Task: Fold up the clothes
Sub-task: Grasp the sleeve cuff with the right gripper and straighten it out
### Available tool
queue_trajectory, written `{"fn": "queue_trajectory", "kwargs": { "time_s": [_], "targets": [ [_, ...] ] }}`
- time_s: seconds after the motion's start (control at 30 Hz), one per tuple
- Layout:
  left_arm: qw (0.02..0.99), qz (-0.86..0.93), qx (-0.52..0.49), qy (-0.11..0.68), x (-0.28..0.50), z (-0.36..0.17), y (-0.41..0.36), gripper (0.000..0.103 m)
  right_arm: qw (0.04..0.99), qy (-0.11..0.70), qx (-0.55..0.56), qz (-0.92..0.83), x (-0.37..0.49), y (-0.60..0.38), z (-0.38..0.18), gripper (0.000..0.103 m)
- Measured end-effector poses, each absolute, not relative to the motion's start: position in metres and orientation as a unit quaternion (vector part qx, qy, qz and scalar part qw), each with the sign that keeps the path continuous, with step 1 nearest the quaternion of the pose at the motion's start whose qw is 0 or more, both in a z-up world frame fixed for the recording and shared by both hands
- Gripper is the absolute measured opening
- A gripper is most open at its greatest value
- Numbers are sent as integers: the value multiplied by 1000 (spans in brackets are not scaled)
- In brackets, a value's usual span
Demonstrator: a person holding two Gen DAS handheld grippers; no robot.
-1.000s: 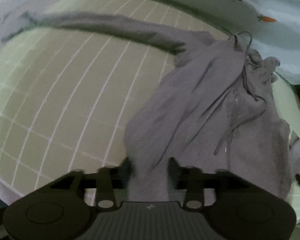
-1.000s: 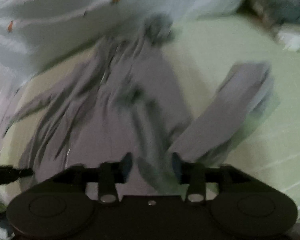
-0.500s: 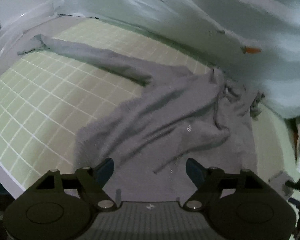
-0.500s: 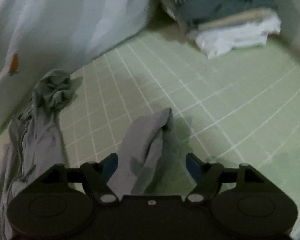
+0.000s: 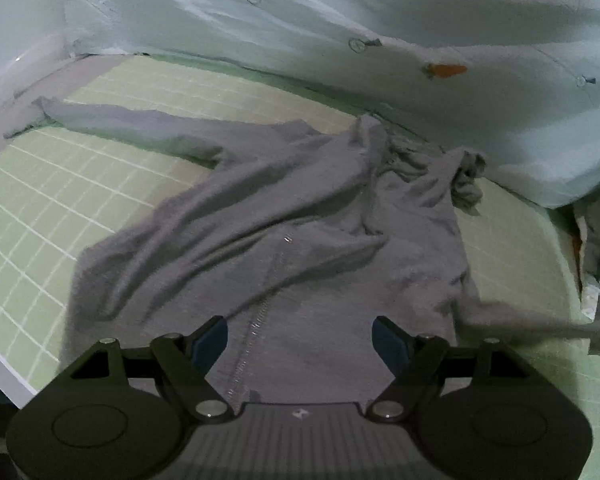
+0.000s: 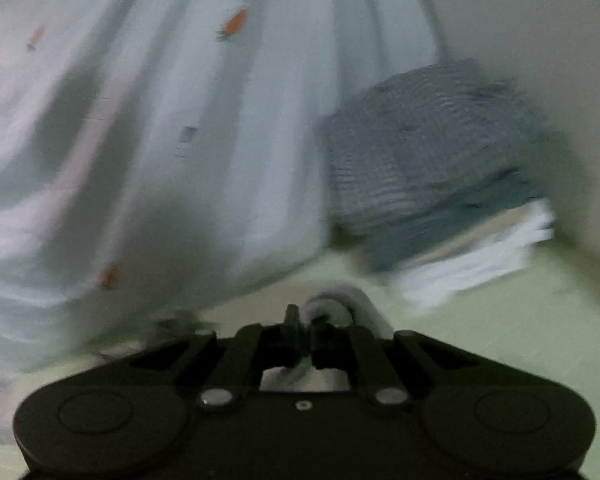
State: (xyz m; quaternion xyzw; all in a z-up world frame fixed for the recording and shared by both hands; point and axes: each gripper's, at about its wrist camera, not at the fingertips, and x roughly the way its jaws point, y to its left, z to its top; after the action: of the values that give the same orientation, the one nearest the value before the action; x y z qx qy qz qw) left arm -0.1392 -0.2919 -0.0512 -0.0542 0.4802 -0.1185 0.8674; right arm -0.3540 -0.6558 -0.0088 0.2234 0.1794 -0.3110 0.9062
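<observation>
A grey zip hoodie (image 5: pixel 300 220) lies rumpled and front up on the green grid mat (image 5: pixel 60 208). One sleeve (image 5: pixel 132 128) stretches to the far left. The other sleeve (image 5: pixel 540 326) is pulled taut toward the right edge. My left gripper (image 5: pixel 300 340) hovers open over the hem beside the zipper (image 5: pixel 260 312), with only flat cloth beneath its jaws. In the right wrist view, my right gripper (image 6: pixel 305 332) has its jaws closing tight on a pale grey sleeve cuff (image 6: pixel 332 300), which curls up just beyond the fingertips.
Pale bedding with orange carrot prints (image 5: pixel 380 20) banks up along the far side of the mat and fills the left of the right wrist view (image 6: pixel 160 120). A stack of folded clothes (image 6: pixel 432 168) sits ahead on the right. The mat's edge (image 5: pixel 4 372) runs lower left.
My left gripper let go of the hem, opened wide and drew back. My right gripper released the body, opened over the right sleeve, then shut on its cuff and swung up toward the folded stack.
</observation>
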Motion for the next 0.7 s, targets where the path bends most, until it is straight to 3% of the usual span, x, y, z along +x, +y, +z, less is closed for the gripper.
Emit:
{"fn": "queue_trajectory", "kwargs": {
  "time_s": [0.07, 0.13, 0.17, 0.27, 0.33, 0.37, 0.6, 0.7],
  "targets": [
    [864, -121, -49, 486, -141, -55, -298, 80, 881, 241, 243, -326, -366, -668, -40, 11],
    [862, -121, -42, 491, -144, -58, -303, 80, 846, 290, 291, -338, -378, -676, -76, 32],
    [861, -122, -38, 493, -145, -60, -306, 80, 829, 309, 313, -346, -383, -678, -91, 36],
    [859, -123, -28, 496, -149, -60, -309, 80, 806, 301, 351, -369, -399, -680, -105, 48],
    [858, -121, -23, 498, -152, -60, -310, 80, 798, 282, 369, -385, -406, -681, -106, 66],
    [858, -120, -21, 500, -152, -60, -310, 80, 794, 272, 375, -393, -408, -685, -105, 69],
    [856, -106, -8, 506, -162, -61, -303, 80, 765, 259, 391, -441, -405, -738, -126, 73],
    [855, -97, -9, 509, -164, -62, -300, 80, 765, 273, 385, -438, -394, -748, -133, 69]
  ]
}}
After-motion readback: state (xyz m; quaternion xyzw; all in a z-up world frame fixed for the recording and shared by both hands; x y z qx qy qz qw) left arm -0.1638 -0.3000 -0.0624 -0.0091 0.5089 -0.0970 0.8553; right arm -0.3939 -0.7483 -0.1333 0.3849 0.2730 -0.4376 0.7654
